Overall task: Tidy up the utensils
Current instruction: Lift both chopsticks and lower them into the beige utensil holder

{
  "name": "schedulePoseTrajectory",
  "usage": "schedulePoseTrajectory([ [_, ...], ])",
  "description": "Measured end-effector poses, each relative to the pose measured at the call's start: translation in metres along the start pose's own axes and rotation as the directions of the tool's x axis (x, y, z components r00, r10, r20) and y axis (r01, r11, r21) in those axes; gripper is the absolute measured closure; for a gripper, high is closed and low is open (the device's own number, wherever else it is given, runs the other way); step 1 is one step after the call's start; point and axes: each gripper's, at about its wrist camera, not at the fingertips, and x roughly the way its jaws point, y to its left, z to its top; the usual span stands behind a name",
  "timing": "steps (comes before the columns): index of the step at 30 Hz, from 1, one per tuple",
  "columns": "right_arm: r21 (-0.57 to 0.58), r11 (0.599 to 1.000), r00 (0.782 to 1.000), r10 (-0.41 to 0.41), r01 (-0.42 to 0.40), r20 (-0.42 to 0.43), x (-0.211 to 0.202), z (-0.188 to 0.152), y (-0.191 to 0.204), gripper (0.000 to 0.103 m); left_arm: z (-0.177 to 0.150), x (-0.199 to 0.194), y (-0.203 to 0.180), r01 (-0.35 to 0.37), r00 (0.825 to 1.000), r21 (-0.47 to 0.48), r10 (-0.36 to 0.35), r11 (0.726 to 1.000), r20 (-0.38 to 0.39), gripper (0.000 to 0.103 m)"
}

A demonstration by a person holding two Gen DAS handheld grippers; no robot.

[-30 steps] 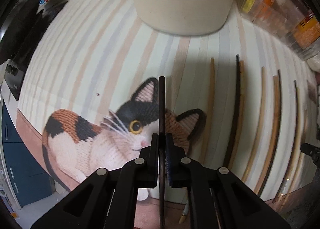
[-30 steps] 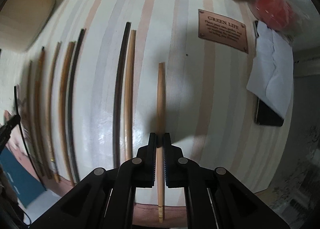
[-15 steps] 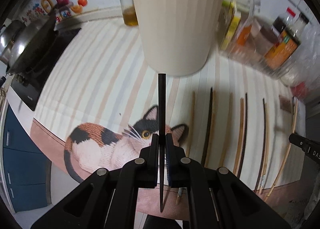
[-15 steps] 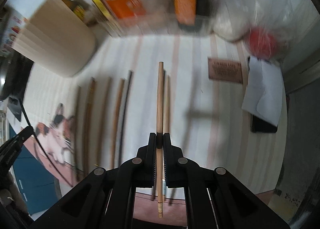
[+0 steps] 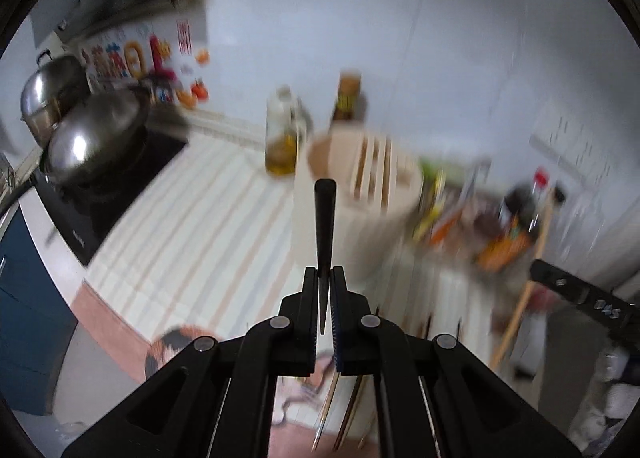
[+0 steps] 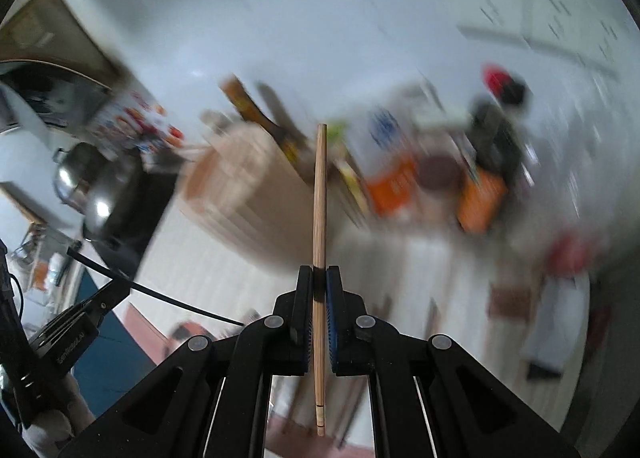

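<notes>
Black jaws of the left gripper (image 5: 325,290) pinch a black chopstick (image 5: 323,226) near its thin end; the right gripper (image 6: 319,290) clamps a pale wooden chopstick (image 6: 319,210) about midway. Both sticks look light, stiff and smooth, likely to pivot unless held near the middle; beyond the tips stands the slotted beige holder (image 5: 360,194), with more chopsticks (image 5: 340,410) on the mat beneath.

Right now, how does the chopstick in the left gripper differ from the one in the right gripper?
The black chopstick in the left gripper is dark and tapers plainly; the light wooden chopstick in the right gripper is pale, with visible grain and a ringed lower end. Both are clamped mid-length, pointing ahead towards the beige utensil holder.
</notes>
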Motion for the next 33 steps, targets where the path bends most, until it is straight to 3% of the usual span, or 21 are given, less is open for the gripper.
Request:
schedulePoseTrajectory([
  [6, -0.068, 0.997, 0.991, 0.055, -0.047, 0.125, -0.007, 0.078, 0.047, 0.097, 0.065, -0.038, 0.004, -0.01, 0.986, -0.038, 0.016, 0.999, 0.164, 0.1],
  [11, -0.073, 0.994, 0.973, 0.098, -0.084, 0.209, -0.002, 0.132, 0.075, 0.097, 0.106, -0.042, 0.007, -0.032, 0.971, -0.064, 0.046, 0.997, 0.233, 0.1],
  [15, -0.099, 0.99, 0.96, 0.123, -0.101, 0.253, 0.017, 0.167, 0.093, 0.097, 0.128, -0.027, 0.014, -0.026, 0.972, -0.096, 0.047, 0.995, 0.231, 0.1],
  [22, -0.157, 0.977, 0.957, 0.177, -0.143, 0.23, 0.062, 0.202, 0.113, 0.097, 0.144, 0.005, 0.022, 0.012, 0.981, -0.144, 0.017, 0.99, 0.196, 0.1],
  [33, -0.305, 0.928, 0.939, 0.282, -0.216, 0.195, 0.114, 0.202, 0.137, 0.097, 0.132, 0.042, 0.034, 0.044, 0.988, -0.201, -0.013, 0.979, 0.153, 0.1],
])
